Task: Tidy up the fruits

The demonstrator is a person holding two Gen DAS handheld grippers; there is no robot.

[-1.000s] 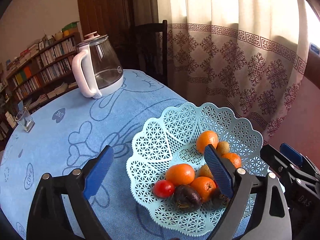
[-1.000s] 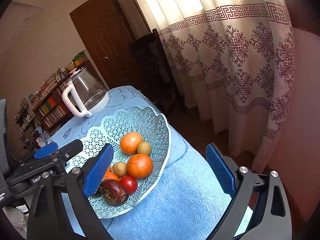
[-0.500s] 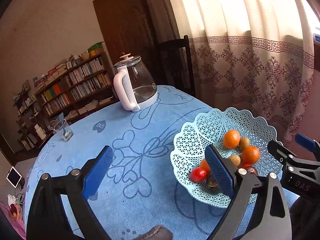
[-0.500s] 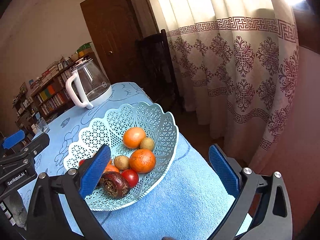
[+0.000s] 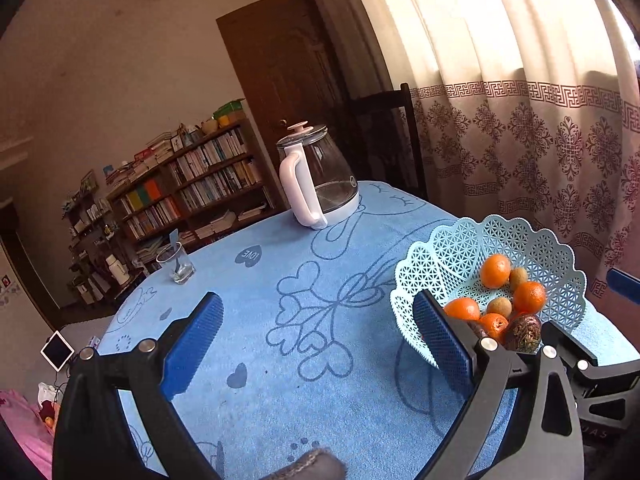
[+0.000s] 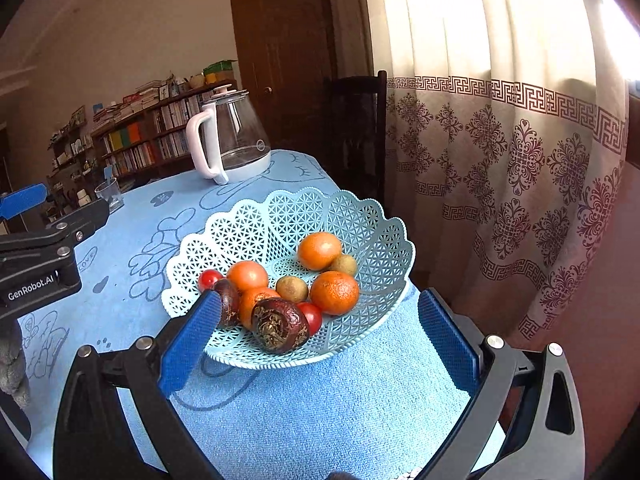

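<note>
Daylit from behind the curtain (image 6: 500, 80), glaring at upper right; sharp centrally, strongly bent and vignetted dark at corners.

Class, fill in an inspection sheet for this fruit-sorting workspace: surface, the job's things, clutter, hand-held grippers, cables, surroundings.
Surface: table under a blue towel cloth printed with hearts.
Job's things: pale blue lattice basket near the table edge holds four oranges, e.g., two tomatoes, e.g., two small brown fruits, e.g., and two dark wrinkled fruits, e.g..
Clutter: glass kettle with white handle; drinking glass.
Grippers: left hand-held gripper open, empty; right hand-held gripper open, empty, its jaws just opened wider.
Cables: nothing seen on the table.
Surroundings: patterned curtain, dark chair, wooden door, bookshelves.
</note>
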